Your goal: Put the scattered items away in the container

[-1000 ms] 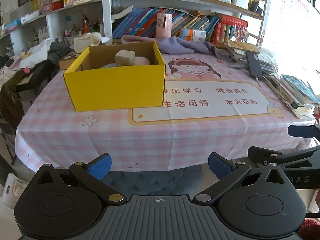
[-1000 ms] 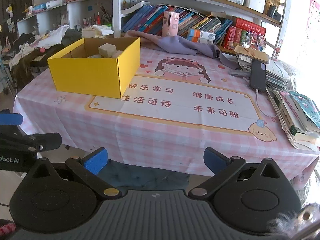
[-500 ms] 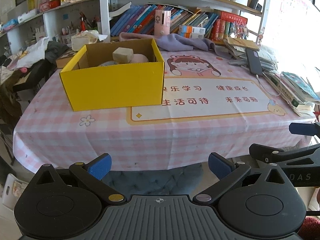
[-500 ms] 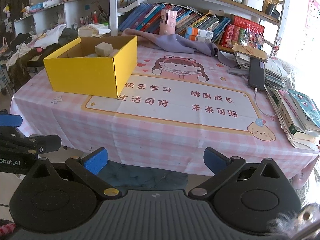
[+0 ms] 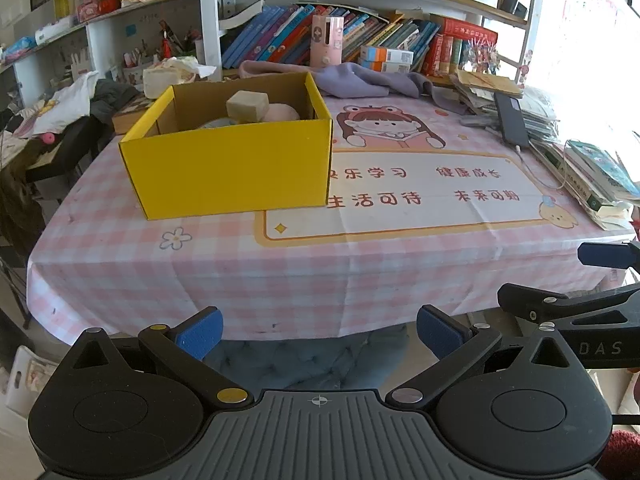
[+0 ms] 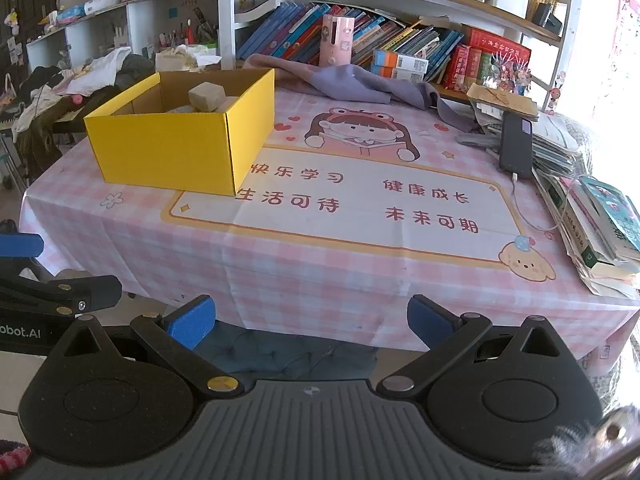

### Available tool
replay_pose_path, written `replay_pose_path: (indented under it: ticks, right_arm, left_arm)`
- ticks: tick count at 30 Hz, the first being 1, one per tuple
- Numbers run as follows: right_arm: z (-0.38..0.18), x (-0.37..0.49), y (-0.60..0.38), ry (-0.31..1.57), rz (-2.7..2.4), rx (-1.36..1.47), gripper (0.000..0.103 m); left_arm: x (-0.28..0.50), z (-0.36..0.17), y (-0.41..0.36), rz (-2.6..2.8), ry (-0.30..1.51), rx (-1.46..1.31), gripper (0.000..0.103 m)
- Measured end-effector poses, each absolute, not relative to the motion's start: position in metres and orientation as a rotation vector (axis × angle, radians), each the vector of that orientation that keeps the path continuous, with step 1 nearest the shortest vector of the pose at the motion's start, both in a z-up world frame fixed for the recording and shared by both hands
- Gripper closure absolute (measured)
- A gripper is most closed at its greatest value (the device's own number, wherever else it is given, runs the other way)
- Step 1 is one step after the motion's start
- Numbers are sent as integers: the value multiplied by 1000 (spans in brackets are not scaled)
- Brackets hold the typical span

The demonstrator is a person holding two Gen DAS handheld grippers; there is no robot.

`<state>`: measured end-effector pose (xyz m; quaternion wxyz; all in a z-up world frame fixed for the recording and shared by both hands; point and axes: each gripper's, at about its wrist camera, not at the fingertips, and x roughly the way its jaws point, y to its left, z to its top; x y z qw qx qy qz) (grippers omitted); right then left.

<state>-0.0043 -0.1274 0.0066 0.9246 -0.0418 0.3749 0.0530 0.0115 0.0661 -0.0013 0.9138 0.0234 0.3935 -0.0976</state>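
Note:
A yellow cardboard box [image 5: 236, 168] [image 6: 172, 148] stands on the left part of the table [image 5: 280, 264] [image 6: 320, 264]. Inside it a beige block [image 5: 247, 106] [image 6: 206, 96] rests on top of a pink item [image 5: 280, 112] and something pale that is mostly hidden. My left gripper [image 5: 318, 330] hangs open below the table's front edge, nothing between its blue pads. Held at the same height in front of the table, my right gripper [image 6: 310, 320] is open and holds nothing. Each gripper shows at the edge of the other's view.
A purple cloth [image 5: 360, 80] lies at the table's back edge. A dark phone [image 5: 511, 118] on a cable and a stack of books [image 5: 596, 180] fill the right side. Bookshelves [image 6: 380, 44] stand behind; a cushioned chair [image 5: 304, 360] sits under the table front.
Both grippers have drawn slightly back and down from the table; the box and table look a little farther off. Both stay open.

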Motion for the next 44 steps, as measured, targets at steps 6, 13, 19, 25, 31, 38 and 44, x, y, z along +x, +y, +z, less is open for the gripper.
replay_pose_path:
  ticks: [6, 13, 19, 25, 31, 38, 44]
  right_arm:
    - [6, -1, -125, 770, 113, -91, 0]
    - [6, 0, -125, 772, 113, -90, 0]
    - [4, 2, -127, 776, 111, -93, 0]
    - [3, 3, -127, 779, 111, -93, 0]
    - [1, 3, -130, 786, 112, -93, 0]
    - [-1, 2, -133, 788, 114, -90, 0]
    - [-2, 4, -135, 795, 116, -88, 0]
  left_arm:
    - [13, -2, 67, -208, 805, 43, 0]
    - [14, -3, 66, -209, 811, 41, 0]
    - [16, -4, 65, -211, 817, 40, 0]
    - [17, -4, 64, -209, 822, 39, 0]
    - [16, -6, 61, -207, 831, 37, 0]
    - [15, -6, 57, -209, 831, 39, 0]
    - [19, -5, 53, -212, 836, 48, 0]
